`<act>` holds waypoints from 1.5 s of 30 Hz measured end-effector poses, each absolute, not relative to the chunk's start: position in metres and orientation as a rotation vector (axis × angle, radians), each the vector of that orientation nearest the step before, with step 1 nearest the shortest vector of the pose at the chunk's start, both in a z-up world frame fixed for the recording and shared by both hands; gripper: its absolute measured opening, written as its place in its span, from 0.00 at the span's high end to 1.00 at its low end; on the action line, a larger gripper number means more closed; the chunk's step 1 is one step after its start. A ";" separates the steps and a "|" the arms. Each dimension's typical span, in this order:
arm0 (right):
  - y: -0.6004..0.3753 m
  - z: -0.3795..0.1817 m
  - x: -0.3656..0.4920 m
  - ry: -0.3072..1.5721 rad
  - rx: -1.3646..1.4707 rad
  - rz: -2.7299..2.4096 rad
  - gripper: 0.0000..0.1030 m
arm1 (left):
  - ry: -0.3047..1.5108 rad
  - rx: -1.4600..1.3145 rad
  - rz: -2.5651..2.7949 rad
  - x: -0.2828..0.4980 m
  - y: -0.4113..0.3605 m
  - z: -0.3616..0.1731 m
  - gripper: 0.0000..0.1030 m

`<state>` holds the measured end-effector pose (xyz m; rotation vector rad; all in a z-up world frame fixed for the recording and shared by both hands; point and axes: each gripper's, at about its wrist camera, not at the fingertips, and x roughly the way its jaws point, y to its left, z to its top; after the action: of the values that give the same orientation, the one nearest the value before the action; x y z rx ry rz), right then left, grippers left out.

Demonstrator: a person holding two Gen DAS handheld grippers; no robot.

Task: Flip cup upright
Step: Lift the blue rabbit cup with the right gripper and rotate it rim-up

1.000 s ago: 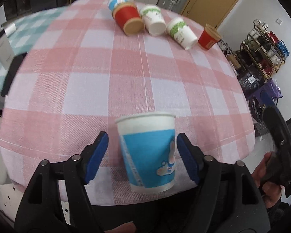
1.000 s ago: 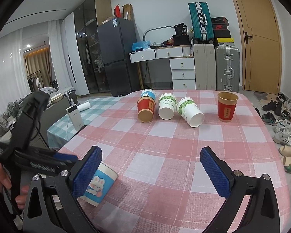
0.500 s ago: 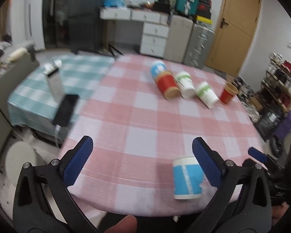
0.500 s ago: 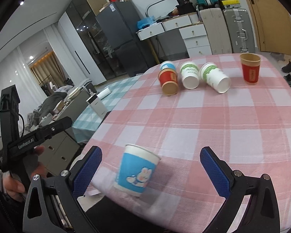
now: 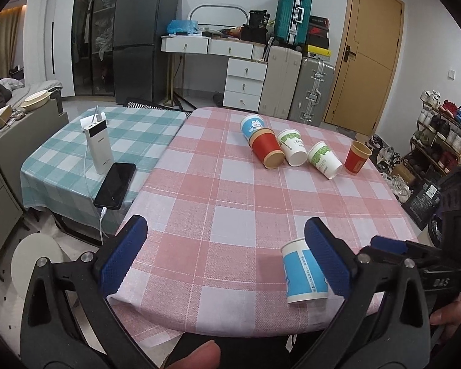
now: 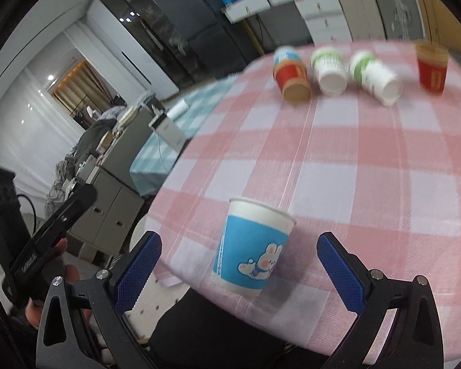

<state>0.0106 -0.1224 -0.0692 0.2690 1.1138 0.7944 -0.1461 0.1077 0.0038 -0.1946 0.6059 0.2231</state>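
Observation:
A blue paper cup with a rabbit print [image 6: 253, 247] stands upright, mouth up, near the front edge of the pink checked table [image 6: 368, 160]. It also shows in the left wrist view [image 5: 302, 272], partly behind my right finger pad. My right gripper [image 6: 239, 272] is open and empty, its pads on either side of the cup and apart from it. My left gripper [image 5: 227, 258] is open and empty, pulled back to the left of the cup, above the table's front edge.
At the far side lie a blue cup [image 5: 252, 125], a red cup [image 5: 266, 151] and two white-green cups [image 5: 292, 147], [image 5: 324, 159] on their sides; a red cup [image 5: 356, 156] stands upright. A green checked table [image 5: 76, 153] at left holds a phone [image 5: 115, 189] and power bank [image 5: 98, 146].
My left gripper has let go of the blue cup and drawn back and left. The cup now stands upright. My right gripper has dipped toward it, so it now sits between the pads.

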 end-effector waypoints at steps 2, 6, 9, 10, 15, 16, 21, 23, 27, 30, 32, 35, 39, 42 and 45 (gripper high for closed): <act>-0.118 -0.083 0.024 1.236 0.318 0.792 0.00 | 0.596 -0.170 0.237 -0.150 0.109 0.003 0.01; -0.104 -0.100 0.049 1.419 0.365 0.823 0.00 | 0.603 -0.182 0.236 -0.152 0.118 -0.001 0.01; -0.090 -0.105 0.060 1.460 0.292 0.818 0.00 | 0.616 -0.188 0.224 -0.152 0.123 -0.006 0.01; -0.085 -0.107 0.063 1.474 0.265 0.812 0.00 | 0.616 -0.191 0.223 -0.152 0.124 -0.008 0.01; -0.061 -0.117 0.073 1.529 0.167 0.794 0.02 | 0.624 -0.211 0.198 -0.150 0.131 -0.016 0.01; -0.058 -0.120 0.075 1.542 0.163 0.794 0.08 | 0.626 -0.211 0.198 -0.149 0.131 -0.017 0.01; -0.060 -0.138 0.084 1.635 0.269 0.787 0.37 | 0.654 -0.217 0.173 -0.143 0.133 -0.026 0.01; -0.065 -0.138 0.085 1.623 0.314 0.795 0.39 | 0.654 -0.226 0.163 -0.142 0.135 -0.028 0.01; -0.089 -0.135 0.086 1.596 0.467 0.822 0.41 | 0.663 -0.253 0.137 -0.138 0.135 -0.030 0.01; -0.109 -0.130 0.083 1.535 0.501 0.811 0.41 | 0.678 -0.252 0.122 -0.131 0.130 -0.032 0.01; -0.122 -0.126 0.081 1.488 0.512 0.787 0.41 | 0.681 -0.237 0.114 -0.127 0.125 -0.031 0.01; -0.145 -0.121 0.078 1.415 0.539 0.759 0.41 | 0.680 -0.214 0.100 -0.117 0.116 -0.030 0.01; -0.171 -0.109 0.074 1.328 0.509 0.716 0.41 | 0.685 -0.198 0.080 -0.099 0.102 -0.029 0.01; -0.190 -0.099 0.076 1.265 0.486 0.687 0.41 | 0.682 -0.175 0.061 -0.085 0.090 -0.026 0.01; -0.206 -0.088 0.078 1.177 0.433 0.654 0.41 | 0.685 -0.166 0.043 -0.070 0.079 -0.026 0.01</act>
<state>0.0777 -0.2060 -0.0879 0.4329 1.1769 0.6540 -0.0699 0.0791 -0.0261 -0.1658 0.6845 0.0432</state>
